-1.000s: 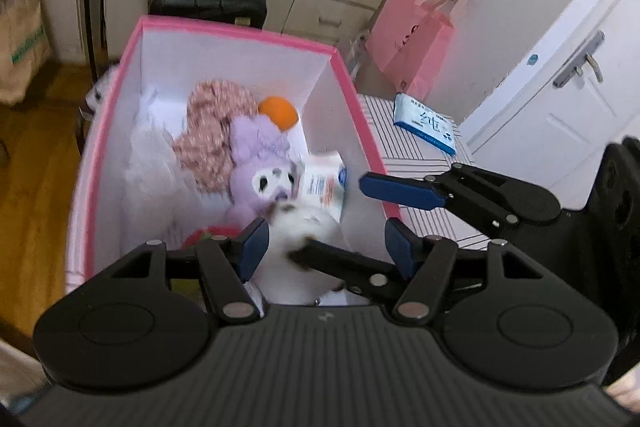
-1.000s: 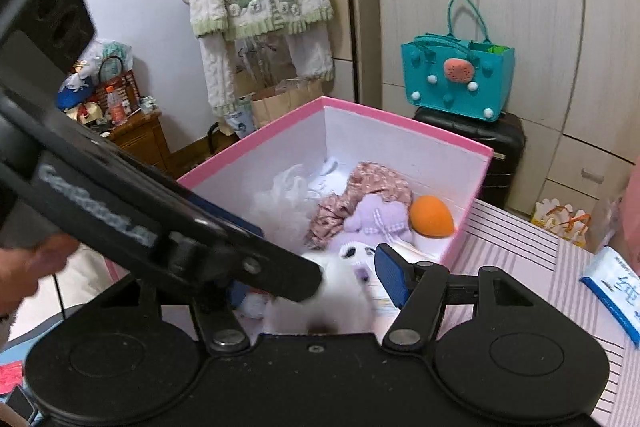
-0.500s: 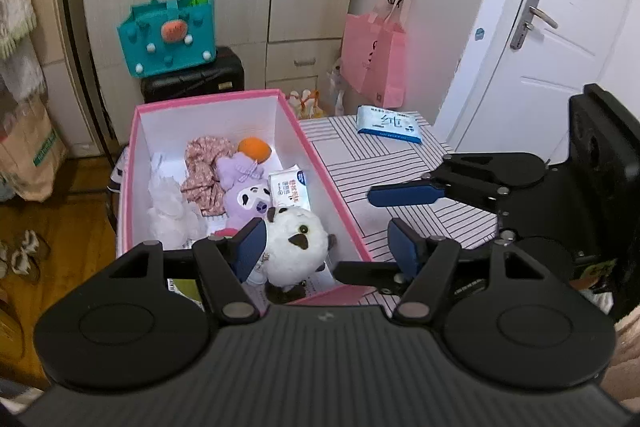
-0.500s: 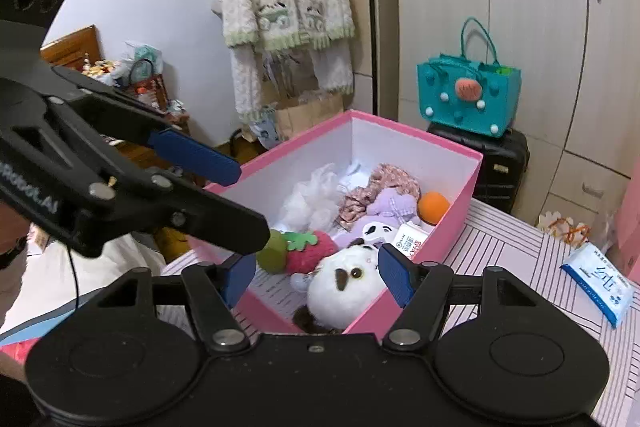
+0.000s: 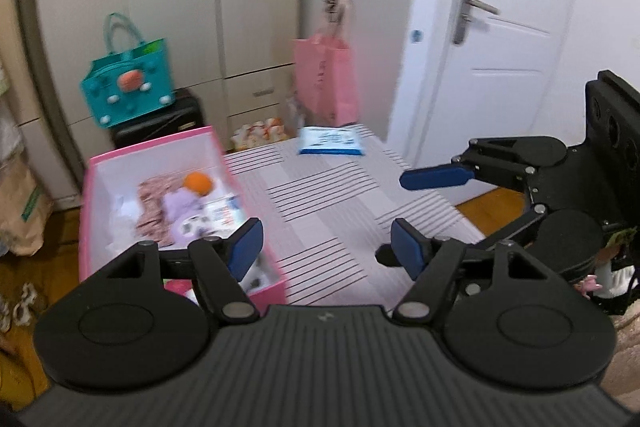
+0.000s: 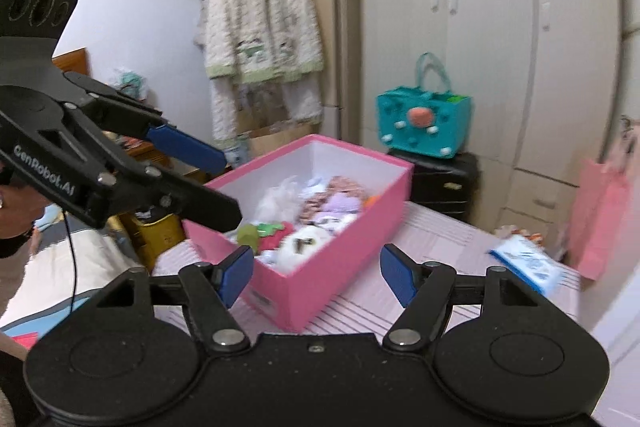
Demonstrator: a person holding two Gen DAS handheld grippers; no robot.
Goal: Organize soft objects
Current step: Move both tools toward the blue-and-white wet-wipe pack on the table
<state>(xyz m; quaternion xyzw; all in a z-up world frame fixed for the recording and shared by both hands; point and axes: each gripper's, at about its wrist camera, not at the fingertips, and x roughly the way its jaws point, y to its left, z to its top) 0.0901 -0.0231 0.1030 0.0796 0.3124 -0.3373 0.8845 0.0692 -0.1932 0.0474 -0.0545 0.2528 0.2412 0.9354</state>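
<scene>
A pink box (image 5: 152, 146) (image 6: 320, 287) stands on the striped table (image 5: 320, 203). Inside lie a white plush (image 6: 304, 247), a strawberry plush (image 6: 280, 231), a purple plush (image 5: 180, 207), an orange ball (image 5: 197, 183) and a floral cloth (image 5: 150, 203). My left gripper (image 5: 326, 247) (image 6: 231, 189) hovers above and back from the box's near corner, jaws opening, nothing between them. My right gripper (image 6: 316, 271) (image 5: 390, 217) hangs to its right over the table, jaws also opening and empty.
A blue-and-white tissue pack (image 5: 330, 141) (image 6: 524, 263) lies at the table's far edge. Behind it, a pink bag (image 5: 326, 79) hangs by a white door (image 5: 500, 47). A teal bag (image 5: 128, 87) sits on a black case (image 5: 160, 125). A cardigan (image 6: 260, 39) hangs at the left.
Both grippers have drawn back and up from the box and spread wider. The white plush that was between them now lies in the box's near end.
</scene>
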